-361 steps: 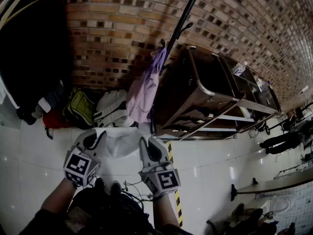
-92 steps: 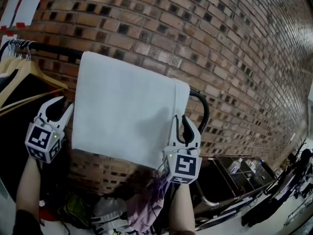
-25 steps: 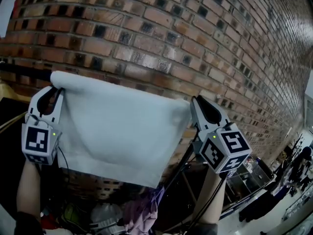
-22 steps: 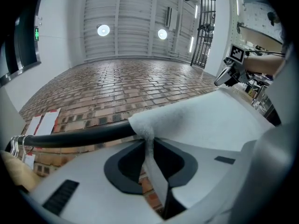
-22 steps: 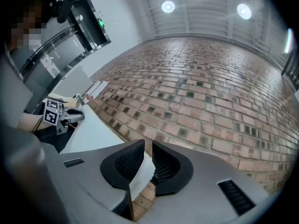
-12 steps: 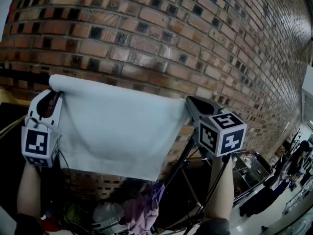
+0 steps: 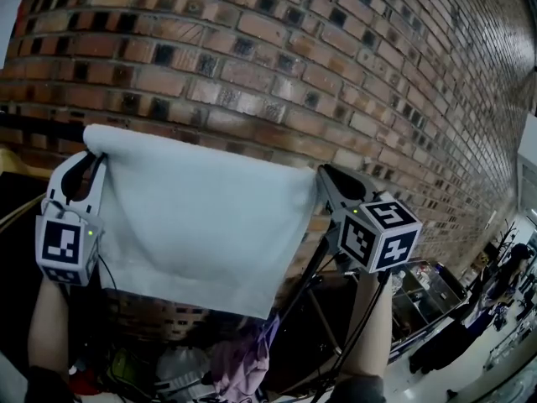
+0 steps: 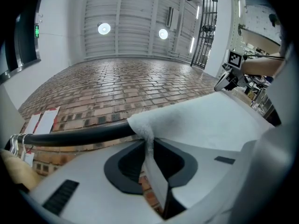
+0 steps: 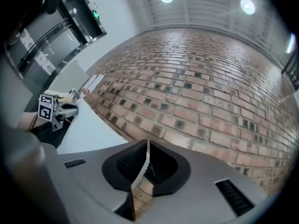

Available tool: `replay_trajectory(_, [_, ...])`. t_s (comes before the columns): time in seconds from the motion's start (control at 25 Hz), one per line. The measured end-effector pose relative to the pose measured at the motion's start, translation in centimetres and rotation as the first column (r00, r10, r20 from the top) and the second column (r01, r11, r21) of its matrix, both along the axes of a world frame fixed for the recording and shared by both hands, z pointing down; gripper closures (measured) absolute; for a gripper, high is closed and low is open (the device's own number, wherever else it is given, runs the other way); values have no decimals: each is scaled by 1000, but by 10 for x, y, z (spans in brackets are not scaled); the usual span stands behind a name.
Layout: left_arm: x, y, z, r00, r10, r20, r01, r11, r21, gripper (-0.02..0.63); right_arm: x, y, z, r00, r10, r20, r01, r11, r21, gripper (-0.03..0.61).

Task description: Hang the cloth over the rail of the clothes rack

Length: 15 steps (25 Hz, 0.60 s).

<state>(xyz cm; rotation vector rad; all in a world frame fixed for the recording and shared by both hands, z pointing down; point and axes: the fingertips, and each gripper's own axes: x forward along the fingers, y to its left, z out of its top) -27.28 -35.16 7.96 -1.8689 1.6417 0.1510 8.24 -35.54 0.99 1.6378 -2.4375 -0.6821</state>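
A white cloth (image 7: 201, 225) hangs draped over the black rail (image 7: 33, 131) in front of the brick wall. My left gripper (image 7: 89, 156) is shut on the cloth's top left corner; in the left gripper view the fold (image 8: 148, 141) is pinched between the pads, right beside the rail (image 8: 74, 135). My right gripper (image 7: 329, 175) sits at the cloth's top right edge. Its jaws are closed tip to tip (image 9: 147, 146) with only brick wall showing past them. The cloth (image 9: 88, 125) lies off to that gripper's left.
The brick wall (image 7: 277, 65) stands close behind the rail. Wooden hangers (image 7: 13, 162) and dark clothes crowd the rail's left end. Below hang a purple garment (image 7: 243, 359) and the rack's black struts (image 7: 315, 288). A steel cart (image 7: 419, 300) stands at lower right.
The right gripper has tilted and sunk slightly at the cloth's right edge. The left gripper and the cloth have stayed put. Much earlier the cloth was held low over the floor.
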Motion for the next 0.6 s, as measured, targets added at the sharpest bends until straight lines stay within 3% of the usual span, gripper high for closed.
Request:
replay_trajectory(0.16, [1, 2, 1, 1000, 1, -3, -1, 1000, -4, 535, -16, 5, -7, 999, -9, -39, 10, 999, 35, 511])
replay_trajectory(0.32, [-1, 1, 1, 1000, -4, -11, 4, 1000, -4, 535, -15, -10, -10, 985, 121, -124, -112, 991, 80, 543])
replay_trajectory(0.4, [0, 1, 3, 1000, -3, -16, 2, 1000, -7, 535, -5, -21, -3, 973, 176, -149, -169, 984, 61, 543])
replay_trajectory(0.48, [2, 2, 2, 1000, -2, -11, 2, 1000, -10, 535, 11, -22, -1, 975, 192, -111, -189, 981, 38, 543])
replay_trajectory(0.6, [1, 2, 1, 1000, -1, -12, 1, 1000, -12, 535, 52, -27, 8, 950, 291, -114, -292, 956, 3, 545])
